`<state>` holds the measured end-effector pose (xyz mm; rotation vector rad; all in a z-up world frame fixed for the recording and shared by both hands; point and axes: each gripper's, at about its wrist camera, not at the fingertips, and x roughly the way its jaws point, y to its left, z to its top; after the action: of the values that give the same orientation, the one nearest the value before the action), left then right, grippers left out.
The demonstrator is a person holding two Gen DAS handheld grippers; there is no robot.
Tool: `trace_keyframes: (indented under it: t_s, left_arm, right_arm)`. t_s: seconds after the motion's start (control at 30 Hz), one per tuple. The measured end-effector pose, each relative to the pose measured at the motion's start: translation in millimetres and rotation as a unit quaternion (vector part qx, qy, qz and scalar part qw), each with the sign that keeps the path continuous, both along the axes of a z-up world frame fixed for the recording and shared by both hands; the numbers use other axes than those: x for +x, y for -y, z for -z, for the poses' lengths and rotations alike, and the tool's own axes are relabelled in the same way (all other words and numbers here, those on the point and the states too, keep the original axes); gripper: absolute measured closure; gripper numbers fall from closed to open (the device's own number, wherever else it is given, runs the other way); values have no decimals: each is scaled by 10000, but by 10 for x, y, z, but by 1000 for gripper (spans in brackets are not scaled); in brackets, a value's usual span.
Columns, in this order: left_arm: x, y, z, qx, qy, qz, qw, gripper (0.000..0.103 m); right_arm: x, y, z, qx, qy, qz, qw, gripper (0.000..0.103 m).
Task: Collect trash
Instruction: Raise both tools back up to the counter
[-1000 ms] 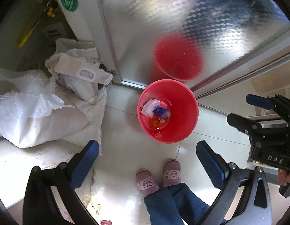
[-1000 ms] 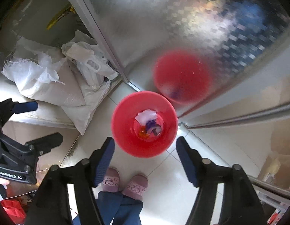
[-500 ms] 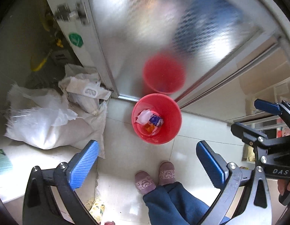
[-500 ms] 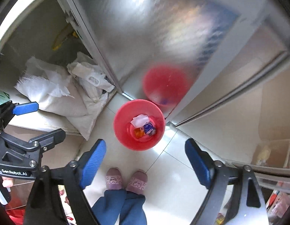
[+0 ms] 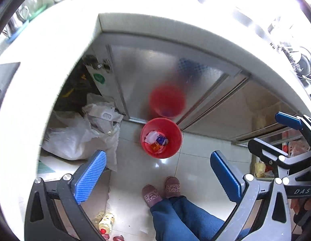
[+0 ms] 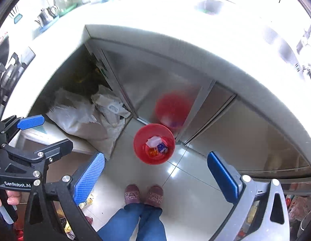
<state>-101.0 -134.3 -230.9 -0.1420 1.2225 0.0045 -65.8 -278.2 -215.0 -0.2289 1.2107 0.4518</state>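
A red trash bin (image 5: 171, 128) (image 6: 141, 136) stands on the tiled floor by a steel cabinet door. Inside it lie a white paper (image 5: 150, 137), a blue wrapper (image 5: 161, 140) and an orange wrapper (image 5: 154, 146). My left gripper (image 5: 158, 172) is open and empty, high above the floor. My right gripper (image 6: 155, 173) is open and empty too, at about the same height. Each gripper shows in the other's view, the right one (image 5: 275, 136) at the right and the left one (image 6: 45, 132) at the left.
White woven sacks (image 5: 75, 138) lie left of the bin at the open cabinet. A white countertop (image 5: 175, 20) edge runs above, with kitchenware on it. The person's slippered feet (image 5: 161, 190) stand below the bin. Bottles (image 5: 106, 222) lie on the floor at lower left.
Both grippers have risen well away from the bin, which looks smaller now. The countertop has come into view. Both stay open and empty.
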Motion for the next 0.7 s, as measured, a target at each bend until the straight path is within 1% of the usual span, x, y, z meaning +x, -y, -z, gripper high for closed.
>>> trace_keyframes:
  t_s: [0.17,0.3,0.47,0.63,0.7]
  left_arm:
    - [-95,21,-456,93,259,110,9996,0]
    - [-138,26,-772,131,442,60,9989,0]
    - [-158,1,-1125,80,678,-121,9976,0]
    - [-97,-27,-1470,137,905,-219,9956,0]
    - [-62,-46,-1598,154,1029,-239,9943,0]
  right_arm:
    - [-67,28,-335,138,178,18,9997,1]
    - [-73,51,-608,337,301,-72,9990,1]
    - [-15,69,-916,607,498,-140,9968,1]
    - [112,50,-1258,794,745,-198,9939,1]
    - [184,26,-1352,875,819,-217,9926,1]
